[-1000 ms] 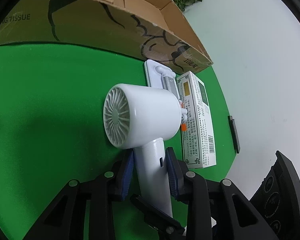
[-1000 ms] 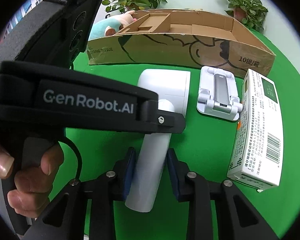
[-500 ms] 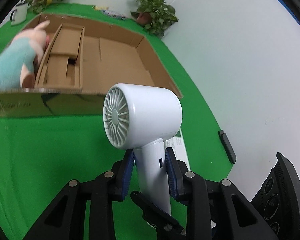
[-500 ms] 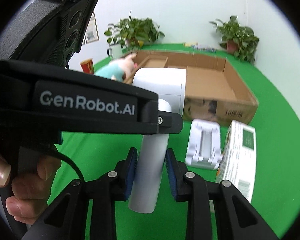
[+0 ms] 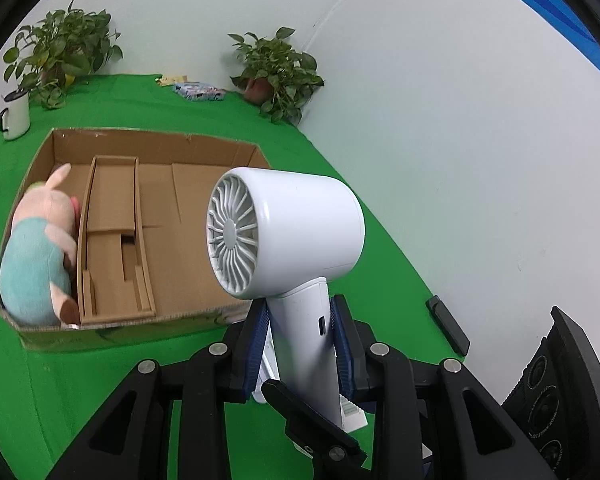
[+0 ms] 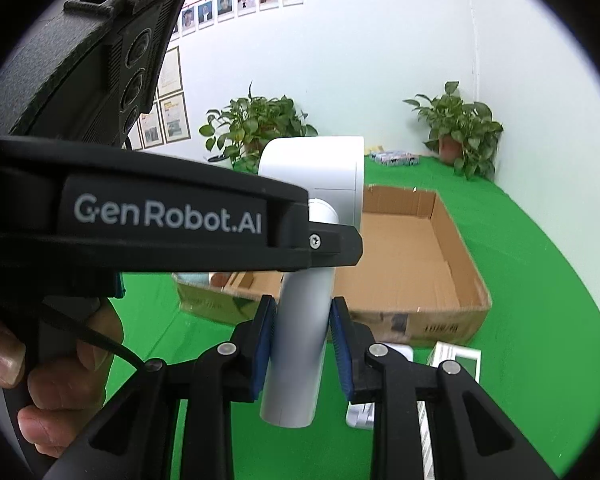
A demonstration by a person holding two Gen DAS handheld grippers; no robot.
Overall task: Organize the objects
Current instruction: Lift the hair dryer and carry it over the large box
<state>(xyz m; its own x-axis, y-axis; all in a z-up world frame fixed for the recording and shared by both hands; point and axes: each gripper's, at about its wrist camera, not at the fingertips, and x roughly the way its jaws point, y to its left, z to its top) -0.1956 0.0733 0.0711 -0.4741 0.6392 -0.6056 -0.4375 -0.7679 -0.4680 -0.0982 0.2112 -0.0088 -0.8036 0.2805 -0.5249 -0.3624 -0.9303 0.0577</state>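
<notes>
hair dryer [image 5: 296, 236] | both grippers clamp handle | green table [image 5: 80, 380] | white walls

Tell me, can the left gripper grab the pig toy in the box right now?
Probably not yet. The left gripper is shut on the white hair dryer, as is the right gripper. The pig toy lies uncovered in the cardboard box, so the way is free once the dryer is put down.

The left tongs [image 6: 172, 216] hide most of the hair dryer [image 6: 300, 320]. The white box [image 6: 456, 360] is half hidden, its print unreadable.
</notes>
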